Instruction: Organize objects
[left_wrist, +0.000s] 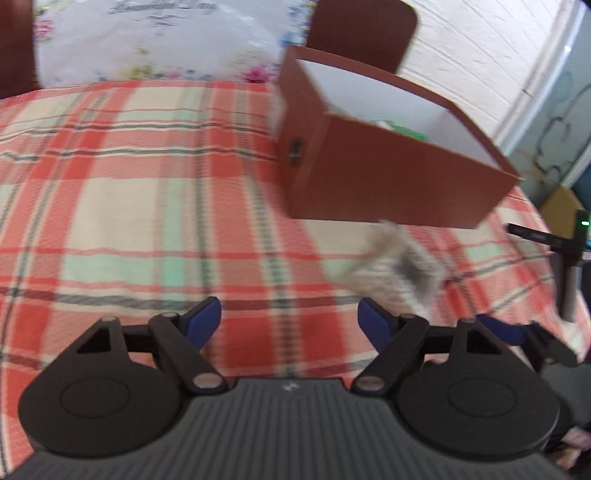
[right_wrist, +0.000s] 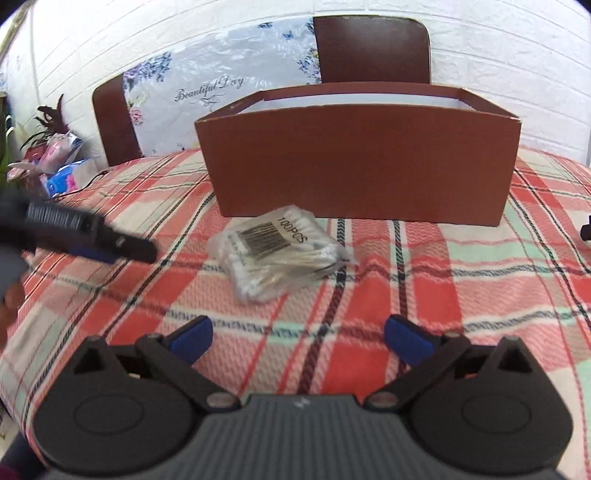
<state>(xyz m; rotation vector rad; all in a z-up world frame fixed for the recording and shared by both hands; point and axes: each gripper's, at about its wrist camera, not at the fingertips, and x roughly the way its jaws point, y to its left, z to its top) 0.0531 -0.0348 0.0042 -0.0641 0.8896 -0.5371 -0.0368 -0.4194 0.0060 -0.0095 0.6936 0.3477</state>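
Note:
A clear bag of cotton swabs (right_wrist: 279, 251) labelled 100PCS lies on the plaid tablecloth in front of a brown open box (right_wrist: 362, 162). My right gripper (right_wrist: 297, 338) is open and empty, just short of the bag. In the left wrist view the bag (left_wrist: 391, 273) is blurred, right of my open, empty left gripper (left_wrist: 290, 319). The brown box (left_wrist: 391, 177) stands at the upper right, with something green (left_wrist: 402, 131) inside. The left gripper also shows at the left of the right wrist view (right_wrist: 110, 242).
The table is covered by a red, cream and green plaid cloth (right_wrist: 461, 295). A dark chair back (right_wrist: 373, 48) and a floral cushion (right_wrist: 218, 85) stand behind the table. Small packets and a plant (right_wrist: 55, 158) sit at the far left edge.

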